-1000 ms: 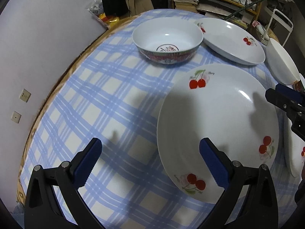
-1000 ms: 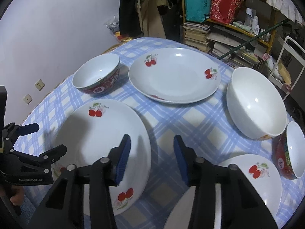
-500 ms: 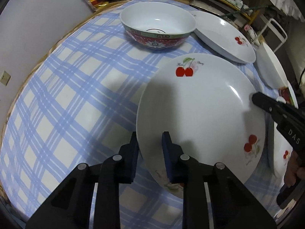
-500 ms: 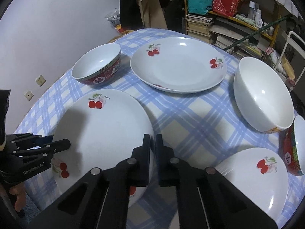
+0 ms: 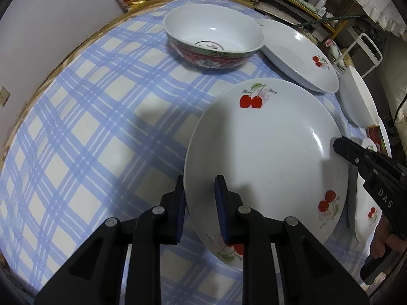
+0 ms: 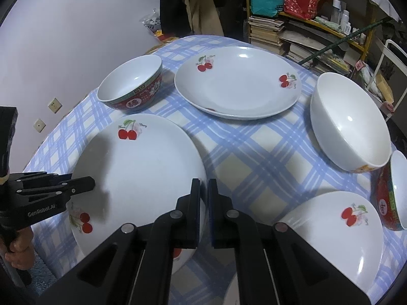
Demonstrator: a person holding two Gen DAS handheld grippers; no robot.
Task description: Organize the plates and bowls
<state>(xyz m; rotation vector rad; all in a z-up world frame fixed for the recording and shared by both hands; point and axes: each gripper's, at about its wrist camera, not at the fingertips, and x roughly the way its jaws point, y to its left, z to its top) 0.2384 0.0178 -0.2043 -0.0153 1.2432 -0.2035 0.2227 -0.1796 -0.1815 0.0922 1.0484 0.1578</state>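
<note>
Round table (image 5: 76, 127) with blue plaid cloth. Large cherry-print plate (image 5: 267, 157) lies near front edge. Left gripper (image 5: 199, 200) pinches plate's left rim, blue pads on either side. Right gripper (image 6: 204, 198) clamps opposite rim, jaws nearly together. Red patterned bowl (image 6: 132, 86), second cherry plate (image 6: 239, 81), white bowl (image 6: 348, 124) stand farther back.

Cherry-print plate (image 6: 142, 175) gripped at opposite rims by right gripper (image 6: 204, 190) and left gripper (image 6: 84, 183), red-patterned bowl (image 6: 131, 86), second cherry plate (image 6: 239, 84) and white bowl (image 6: 348, 122) set on blue-checked tablecloth (image 6: 254, 157)
</note>
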